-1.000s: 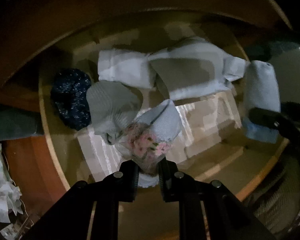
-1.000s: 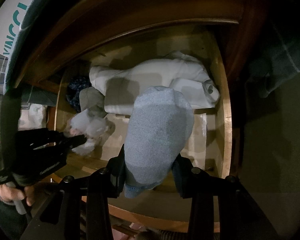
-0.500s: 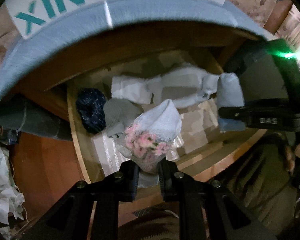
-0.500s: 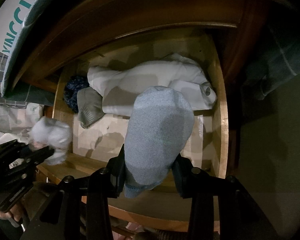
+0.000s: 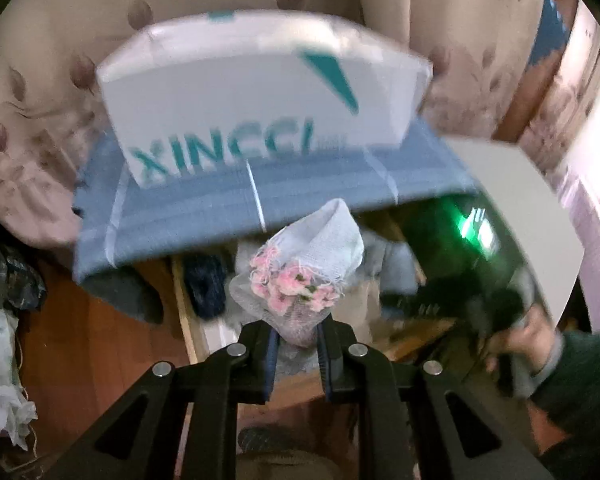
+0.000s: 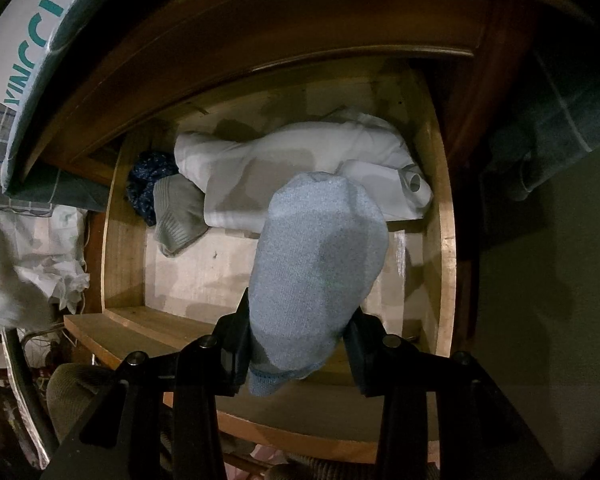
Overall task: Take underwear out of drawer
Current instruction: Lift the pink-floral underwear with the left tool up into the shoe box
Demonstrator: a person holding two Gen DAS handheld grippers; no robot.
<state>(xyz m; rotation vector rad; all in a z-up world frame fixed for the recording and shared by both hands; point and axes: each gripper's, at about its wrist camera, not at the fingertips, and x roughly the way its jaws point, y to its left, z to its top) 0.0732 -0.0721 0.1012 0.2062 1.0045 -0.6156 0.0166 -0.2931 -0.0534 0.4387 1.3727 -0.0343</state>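
Left gripper clamped on white mesh underwear with pink flower trim, bunched, held up in front of blue cloth-covered top with white teal-lettered box at 12 o'clock; it hangs above the drawer, judged clear of it. Right gripper clamped on light blue knit folded underwear, hanging over the open wooden drawer. Left in drawer: white folded cloth bundle at 12 o'clock, grey ribbed piece and dark blue speckled piece at 10 o'clock. Handling, judged: both pieces light, soft, limp, not fragile; mesh and trim may snag. Best pinched at a bunched fold or waistband, deep between the pads, so thin fabric doesn't slip.
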